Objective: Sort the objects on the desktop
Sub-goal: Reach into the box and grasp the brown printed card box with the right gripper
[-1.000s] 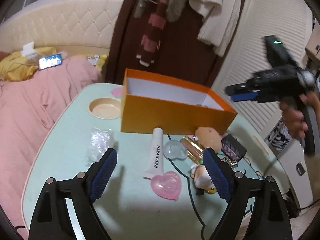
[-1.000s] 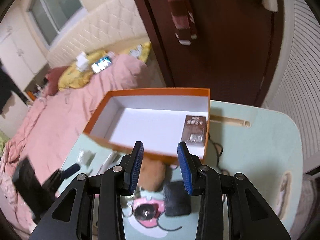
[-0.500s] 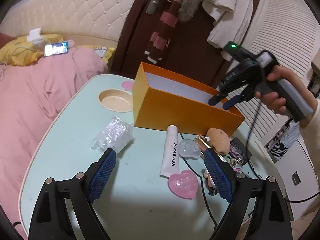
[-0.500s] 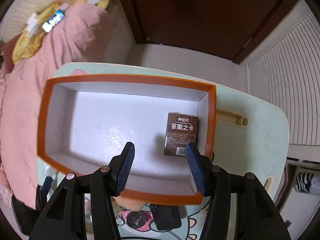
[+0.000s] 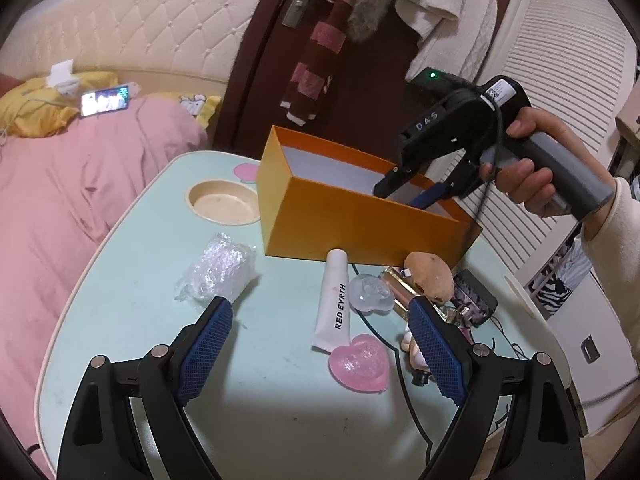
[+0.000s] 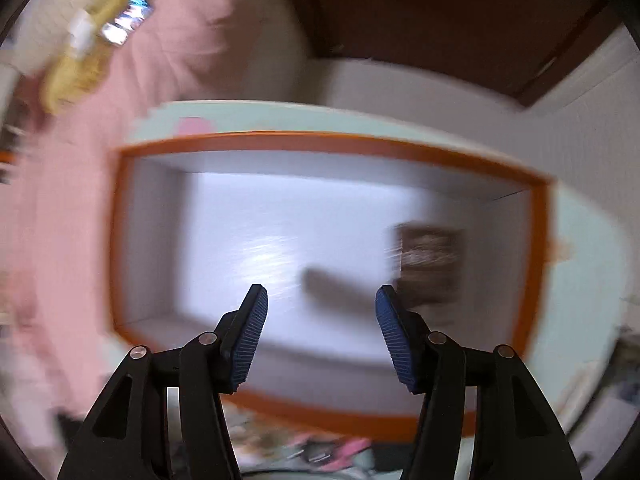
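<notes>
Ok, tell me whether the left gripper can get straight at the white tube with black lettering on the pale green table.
Probably yes. The left gripper is open and empty, and the white tube lies flat just ahead between its fingers with nothing over it. The clear blob and pink heart beside it crowd the right finger.

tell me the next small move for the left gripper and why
Probably ease the left gripper forward and down onto the white tube. Its jaws stand open and empty, the tube lies loose on the table just ahead, and the right gripper is busy over the orange box.
</notes>
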The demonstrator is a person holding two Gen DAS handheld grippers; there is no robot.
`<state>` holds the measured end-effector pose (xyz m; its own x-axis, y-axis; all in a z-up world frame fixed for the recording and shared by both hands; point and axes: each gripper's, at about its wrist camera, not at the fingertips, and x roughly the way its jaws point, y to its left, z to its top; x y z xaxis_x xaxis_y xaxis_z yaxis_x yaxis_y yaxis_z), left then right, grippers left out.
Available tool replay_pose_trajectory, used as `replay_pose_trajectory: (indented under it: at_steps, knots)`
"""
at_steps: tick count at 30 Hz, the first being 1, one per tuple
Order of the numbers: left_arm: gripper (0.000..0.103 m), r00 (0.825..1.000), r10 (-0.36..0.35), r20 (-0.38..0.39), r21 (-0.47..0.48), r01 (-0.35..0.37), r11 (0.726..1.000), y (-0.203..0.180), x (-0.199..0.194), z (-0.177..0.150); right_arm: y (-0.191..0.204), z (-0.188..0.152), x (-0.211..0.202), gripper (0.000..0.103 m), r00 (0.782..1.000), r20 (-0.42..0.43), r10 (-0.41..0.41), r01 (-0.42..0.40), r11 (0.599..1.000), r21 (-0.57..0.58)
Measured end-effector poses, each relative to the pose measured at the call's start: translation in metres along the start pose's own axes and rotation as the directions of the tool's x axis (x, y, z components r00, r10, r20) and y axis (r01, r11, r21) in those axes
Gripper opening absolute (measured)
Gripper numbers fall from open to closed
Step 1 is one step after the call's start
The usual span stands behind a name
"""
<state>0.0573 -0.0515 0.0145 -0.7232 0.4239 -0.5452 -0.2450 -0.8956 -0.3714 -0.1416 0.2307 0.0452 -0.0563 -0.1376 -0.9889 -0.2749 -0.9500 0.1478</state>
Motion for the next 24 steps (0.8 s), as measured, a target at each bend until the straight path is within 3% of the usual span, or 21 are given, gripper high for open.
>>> replay_pose_trajectory:
  at_steps: [2, 4, 6, 11, 12, 14, 16, 17, 20, 24]
  knots:
    - [0.089, 1.000, -0.001, 0.000, 0.000, 0.001, 1.000, 0.000, 0.000, 0.000, -0.003, 0.000, -0.010, 0.058, 0.999, 0.036, -0.032, 0.031, 0.999, 0.014]
    - [0.089, 1.000, 0.000, -0.001, -0.001, 0.000, 1.000, 0.000, 0.000, 0.000, -0.002, -0.001, -0.015, 0.058, 0.980, 0.092, -0.178, 0.179, 0.984, -0.005]
    - [0.089, 1.000, -0.001, -0.004, -0.001, 0.001, 1.000, 0.000, 0.001, 0.000, -0.002, -0.001, -0.014, 0.058, 0.947, 0.120, -0.299, 0.305, 0.952, -0.029]
    - [0.089, 1.000, -0.001, -0.003, -0.002, 0.001, 1.000, 0.000, 0.000, 0.000, -0.016, 0.006, 0.015, 0.057, 0.943, 0.014, -0.333, 0.333, 0.943, -0.013]
    - [0.089, 1.000, 0.000, -0.003, -0.003, 0.000, 1.000, 0.001, 0.000, 0.000, -0.015, 0.007, 0.014, 0.056, 0.944, 0.025, -0.328, 0.329, 0.944, -0.018]
    - [0.089, 1.000, -0.002, -0.006, -0.008, 0.002, 1.000, 0.002, 0.001, 0.000, -0.014, 0.006, 0.013, 0.043, 0.969, 0.002, -0.247, 0.247, 0.968, -0.035]
    - [0.089, 1.000, -0.002, -0.001, -0.009, 0.002, 1.000, 0.003, 0.000, 0.000, -0.009, 0.003, 0.012, 0.042, 0.977, 0.002, -0.213, 0.213, 0.975, -0.063]
    - [0.089, 1.000, -0.002, 0.000, -0.012, 0.002, 1.000, 0.004, -0.001, 0.000, -0.008, 0.001, 0.010, 0.042, 0.976, 0.021, -0.219, 0.220, 0.973, -0.074]
    - [0.089, 1.000, 0.001, 0.008, -0.020, -0.001, 1.000, 0.006, -0.002, 0.001, -0.012, -0.005, -0.002, 0.042, 0.986, 0.093, -0.138, 0.145, 0.987, -0.067]
    - [0.089, 1.000, 0.009, 0.018, -0.033, -0.008, 0.999, 0.009, -0.003, 0.001, -0.003, -0.034, -0.052, 0.042, 0.963, 0.265, -0.047, 0.070, 0.995, -0.076]
